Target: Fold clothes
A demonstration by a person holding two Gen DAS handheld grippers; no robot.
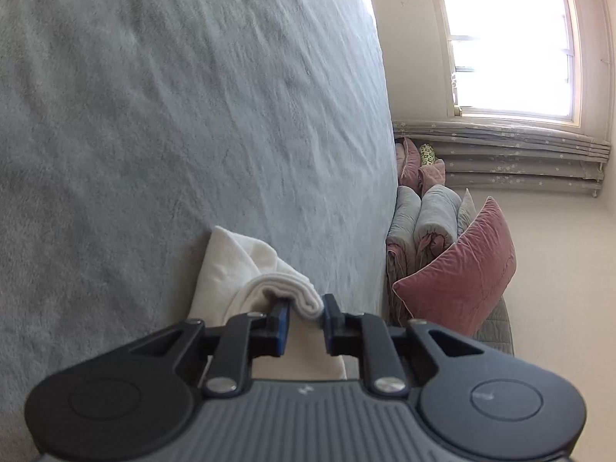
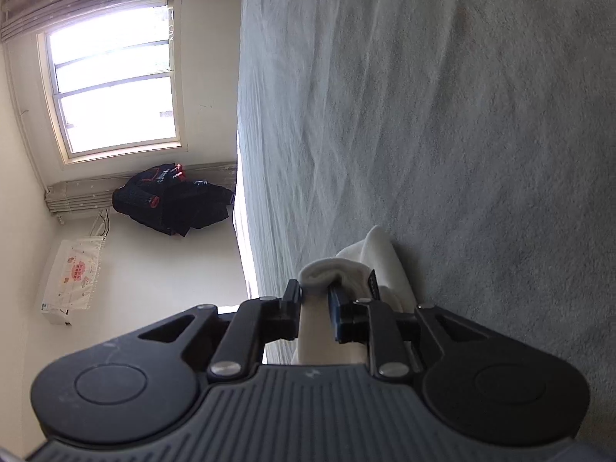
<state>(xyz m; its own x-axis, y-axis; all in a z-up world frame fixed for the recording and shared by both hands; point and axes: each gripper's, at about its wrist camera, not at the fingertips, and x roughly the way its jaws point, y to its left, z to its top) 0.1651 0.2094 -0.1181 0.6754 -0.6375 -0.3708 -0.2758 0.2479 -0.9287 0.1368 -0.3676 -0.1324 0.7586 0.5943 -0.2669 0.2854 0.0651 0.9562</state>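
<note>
Bed [image 1: 173, 115] fills most of both my views: grey fleecy cover, soft nap, shallow diagonal wrinkles, wide flat stretch open ahead of both grippers. In the left view its far edge meets rolled grey bedding [image 1: 427, 215] and a pink velvet cushion [image 1: 462, 277] with piped seams, under a bright window [image 1: 508, 38]. In the right view the bed edge drops off just beside my gripper, with a dark jacket [image 2: 173, 204] bunched against the wall beyond. White garment [image 1: 235, 269], soft knit, thick, lies on the bed right at both grippers, bunched into rounded layered folds. My left gripper [image 1: 304, 313] has its blue-padded fingers clamped on a rolled fold of it. My right gripper [image 2: 313, 294] fingers pinch another bunched fold of the garment [image 2: 369, 254], cloth trailing down between them.
</note>
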